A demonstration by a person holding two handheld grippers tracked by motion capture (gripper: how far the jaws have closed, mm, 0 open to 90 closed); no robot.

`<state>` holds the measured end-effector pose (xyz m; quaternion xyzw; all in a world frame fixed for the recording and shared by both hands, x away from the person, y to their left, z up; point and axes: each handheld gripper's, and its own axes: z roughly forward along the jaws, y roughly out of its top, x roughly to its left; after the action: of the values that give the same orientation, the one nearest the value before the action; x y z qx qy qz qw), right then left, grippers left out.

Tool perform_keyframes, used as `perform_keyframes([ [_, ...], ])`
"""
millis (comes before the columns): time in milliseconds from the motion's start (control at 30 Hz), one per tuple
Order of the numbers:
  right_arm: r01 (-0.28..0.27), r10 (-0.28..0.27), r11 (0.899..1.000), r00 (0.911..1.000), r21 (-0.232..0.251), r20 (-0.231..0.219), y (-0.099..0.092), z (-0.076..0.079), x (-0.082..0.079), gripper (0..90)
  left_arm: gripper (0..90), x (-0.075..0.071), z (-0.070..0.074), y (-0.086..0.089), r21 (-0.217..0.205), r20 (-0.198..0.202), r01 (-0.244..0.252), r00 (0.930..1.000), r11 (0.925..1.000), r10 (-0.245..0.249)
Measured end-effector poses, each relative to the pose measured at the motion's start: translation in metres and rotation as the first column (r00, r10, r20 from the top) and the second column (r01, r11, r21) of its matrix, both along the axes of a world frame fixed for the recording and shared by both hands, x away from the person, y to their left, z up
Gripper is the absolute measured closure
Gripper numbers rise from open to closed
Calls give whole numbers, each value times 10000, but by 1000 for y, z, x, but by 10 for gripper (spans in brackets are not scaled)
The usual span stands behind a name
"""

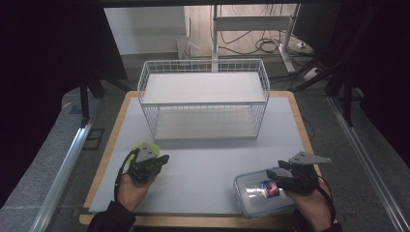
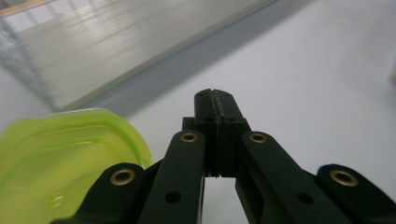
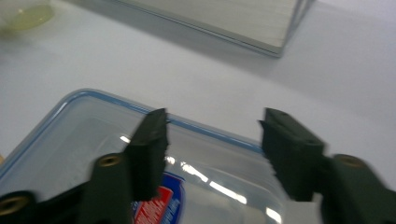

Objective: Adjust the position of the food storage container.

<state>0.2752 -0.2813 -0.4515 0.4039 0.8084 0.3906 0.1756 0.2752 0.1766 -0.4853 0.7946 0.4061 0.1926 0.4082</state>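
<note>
Both hands low: left gripper (image 1: 162, 158) level, right gripper (image 1: 279, 175) over container (image 1: 251, 195).

A clear plastic container (image 1: 263, 195) with a blue-rimmed lid and a red-and-blue label sits lower right, a lime-green lid (image 2: 60, 154) lower left, a white wire basket (image 1: 203, 99) at upper centre.

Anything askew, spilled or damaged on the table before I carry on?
Nothing stands out. The wire basket stands upright and square at the far side of the table, the clear blue-rimmed container lies flat under the right gripper, and a lime-green lid sits beside the shut left gripper. No spill shows.
</note>
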Motion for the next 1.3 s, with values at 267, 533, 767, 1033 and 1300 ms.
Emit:
perform_keyframes([
  [267, 598, -597, 9979, 9982, -248, 42, -32, 5, -8, 845, 900, -15, -3, -43, -466, -143, 1306, 9912, 9903, -1314],
  [533, 1671, -1674, 9836, 9859, -671, 11, -65, 4, -19, 897, 900, -27, -12, -86, -704, -347, 2569, 9651, 9639, -2597],
  [767, 1566, -1664, 9839, 9786, -863, -1211, -79, -18, -26, 897, 898, -39, -26, -131, -899, -702, 3675, 9248, 9256, -3740],
  [1033, 1584, -1681, 9846, 9739, -740, -1525, -79, -21, -30, 900, 885, -51, -41, -167, -810, -1120, 4380, 8886, 8953, -4449],
  [1300, 1285, -1353, 9905, 9751, -499, -1756, -68, -22, -30, 900, 889, -50, -42, -162, -582, -1328, 3940, 9076, 9173, -3983],
])
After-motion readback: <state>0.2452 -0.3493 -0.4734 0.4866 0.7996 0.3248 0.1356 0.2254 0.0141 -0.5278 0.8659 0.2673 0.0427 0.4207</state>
